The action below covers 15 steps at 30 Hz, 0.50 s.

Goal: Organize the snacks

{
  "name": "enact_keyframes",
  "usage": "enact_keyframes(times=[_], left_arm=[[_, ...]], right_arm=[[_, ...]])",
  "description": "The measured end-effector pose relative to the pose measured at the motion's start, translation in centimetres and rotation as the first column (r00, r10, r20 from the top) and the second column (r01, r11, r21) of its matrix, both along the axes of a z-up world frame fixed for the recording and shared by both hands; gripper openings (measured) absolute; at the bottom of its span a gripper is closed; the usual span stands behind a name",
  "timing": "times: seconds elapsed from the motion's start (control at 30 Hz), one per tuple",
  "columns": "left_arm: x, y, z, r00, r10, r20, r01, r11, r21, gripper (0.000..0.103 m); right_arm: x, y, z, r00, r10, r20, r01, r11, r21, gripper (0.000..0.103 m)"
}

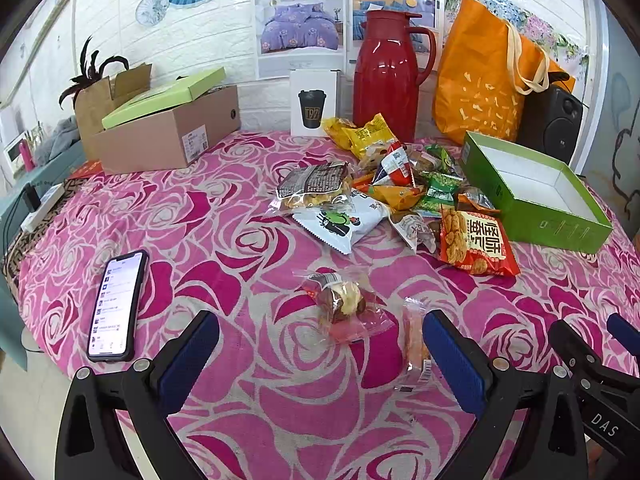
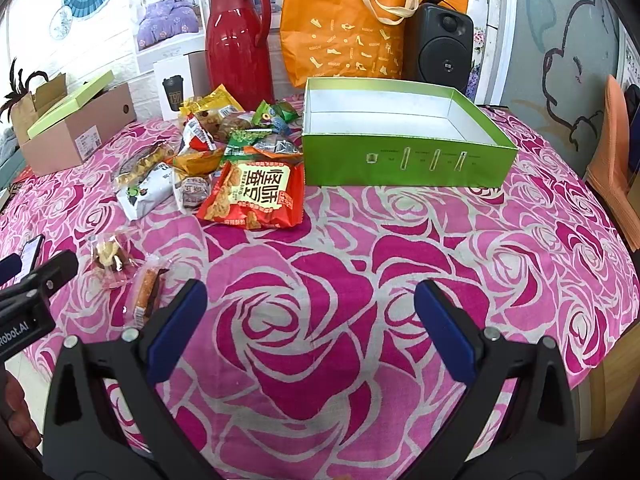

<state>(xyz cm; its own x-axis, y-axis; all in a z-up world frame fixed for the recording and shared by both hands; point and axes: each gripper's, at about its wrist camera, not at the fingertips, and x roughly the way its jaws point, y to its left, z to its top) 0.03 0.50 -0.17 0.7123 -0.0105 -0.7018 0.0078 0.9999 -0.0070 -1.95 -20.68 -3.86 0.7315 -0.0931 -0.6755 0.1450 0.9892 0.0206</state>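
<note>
A pile of snack packets point(image 1: 396, 184) lies on the pink rose tablecloth, with a red packet point(image 1: 476, 242) at its near edge; the pile shows in the right wrist view point(image 2: 240, 160) too. An open green box point(image 1: 536, 188) point(image 2: 404, 132) stands empty to the right of the pile. Two loose snacks lie nearer: a clear-wrapped pastry point(image 1: 344, 304) point(image 2: 110, 256) and a narrow orange bar point(image 1: 416, 344) point(image 2: 146, 292). My left gripper point(image 1: 320, 356) is open and empty, just short of the pastry. My right gripper point(image 2: 310, 320) is open and empty over bare cloth.
A phone point(image 1: 118, 304) lies at the left. A cardboard box with a green lid point(image 1: 160, 124), a white cup box point(image 1: 314, 100), a red jug point(image 1: 386, 76), an orange bag point(image 1: 484, 76) and a black speaker point(image 2: 440, 46) line the back.
</note>
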Motion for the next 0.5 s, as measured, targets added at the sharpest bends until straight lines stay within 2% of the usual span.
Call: enact_keyframes(times=[0.5], left_arm=[[0.07,-0.19,-0.08,1.000,0.001,-0.004,-0.001,1.000,0.002,0.103]], right_arm=[[0.08,0.06,-0.12,1.000,-0.001,-0.001,0.001,1.000,0.002,0.103]])
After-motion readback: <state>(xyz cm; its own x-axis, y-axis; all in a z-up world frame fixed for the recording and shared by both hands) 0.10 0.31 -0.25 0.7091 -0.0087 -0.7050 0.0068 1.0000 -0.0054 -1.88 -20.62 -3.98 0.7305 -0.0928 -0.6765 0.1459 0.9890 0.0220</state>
